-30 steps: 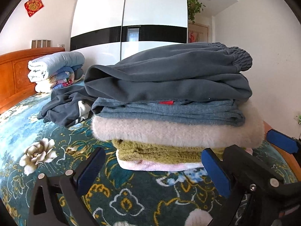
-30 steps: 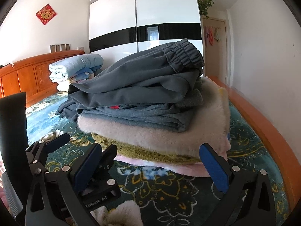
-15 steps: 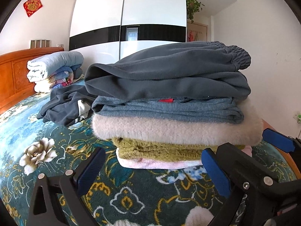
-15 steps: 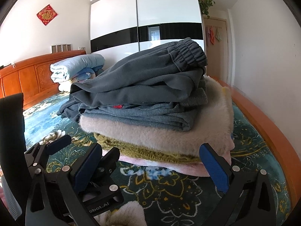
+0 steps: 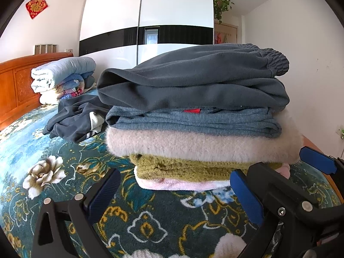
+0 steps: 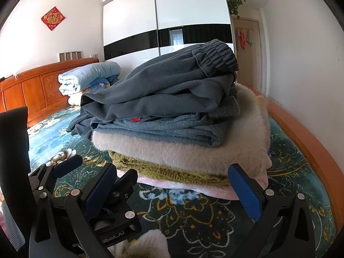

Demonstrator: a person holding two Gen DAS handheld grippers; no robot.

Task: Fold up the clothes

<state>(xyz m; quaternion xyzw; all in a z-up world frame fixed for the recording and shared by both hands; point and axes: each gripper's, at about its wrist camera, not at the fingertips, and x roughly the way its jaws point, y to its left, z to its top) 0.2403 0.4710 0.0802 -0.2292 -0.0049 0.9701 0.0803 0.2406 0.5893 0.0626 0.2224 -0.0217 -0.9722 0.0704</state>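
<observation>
Both grippers have eased a touch nearer the stack [image 5: 193, 116], which looms slightly larger ahead of the left gripper [image 5: 174, 193] and right gripper [image 6: 172, 187], jaws unchanged.

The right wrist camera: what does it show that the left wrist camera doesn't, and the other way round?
Only the right wrist view shows the door with cloths hanging on it, and the bed's orange side rail. Only the left wrist view clearly shows the unfolded dark garment with its white stripes. Both show the folded stack, the rolled quilts, and both grippers, left and right, open and empty.
</observation>
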